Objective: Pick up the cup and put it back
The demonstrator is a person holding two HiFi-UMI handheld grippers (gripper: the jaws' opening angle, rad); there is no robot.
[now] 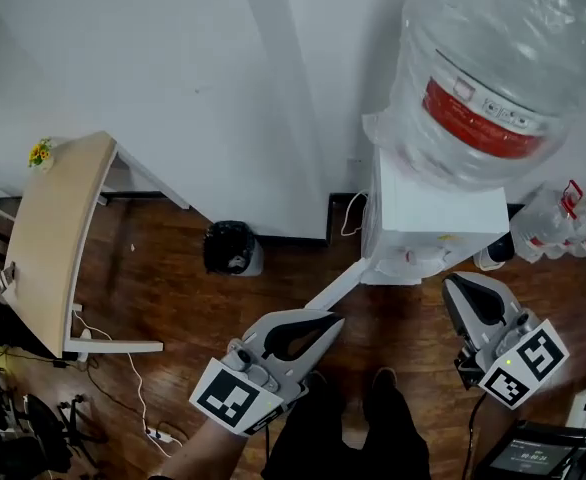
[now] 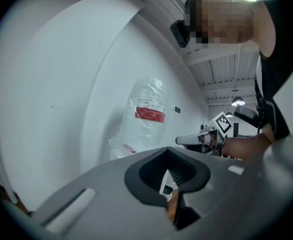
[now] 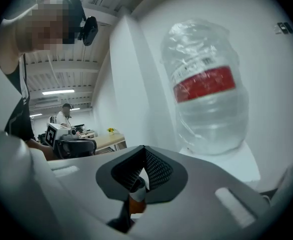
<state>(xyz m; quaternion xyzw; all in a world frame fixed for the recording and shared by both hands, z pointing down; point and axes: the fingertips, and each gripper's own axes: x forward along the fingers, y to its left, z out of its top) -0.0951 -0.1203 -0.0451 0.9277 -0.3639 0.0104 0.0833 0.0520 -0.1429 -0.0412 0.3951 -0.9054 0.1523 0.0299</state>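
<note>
No cup shows in any view. My left gripper point(image 1: 331, 319) is held low over the wooden floor, jaws shut and empty, pointing toward the white water dispenser point(image 1: 428, 218). My right gripper point(image 1: 455, 284) is shut too, with nothing in it, just in front of the dispenser's right side. A large clear water bottle point(image 1: 493, 68) with a red label sits on top of the dispenser. In the left gripper view the shut jaw tips point(image 2: 167, 151) point at the bottle point(image 2: 149, 116). In the right gripper view the closed tips point(image 3: 144, 151) sit below the bottle point(image 3: 206, 99).
A black bin point(image 1: 231, 248) stands by the wall left of the dispenser. A light wooden table point(image 1: 58, 228) is at far left, with a white cable and power strip point(image 1: 158, 433) on the floor. Packed bottles point(image 1: 563, 218) lie at right. The person's shoes point(image 1: 383, 383) are below.
</note>
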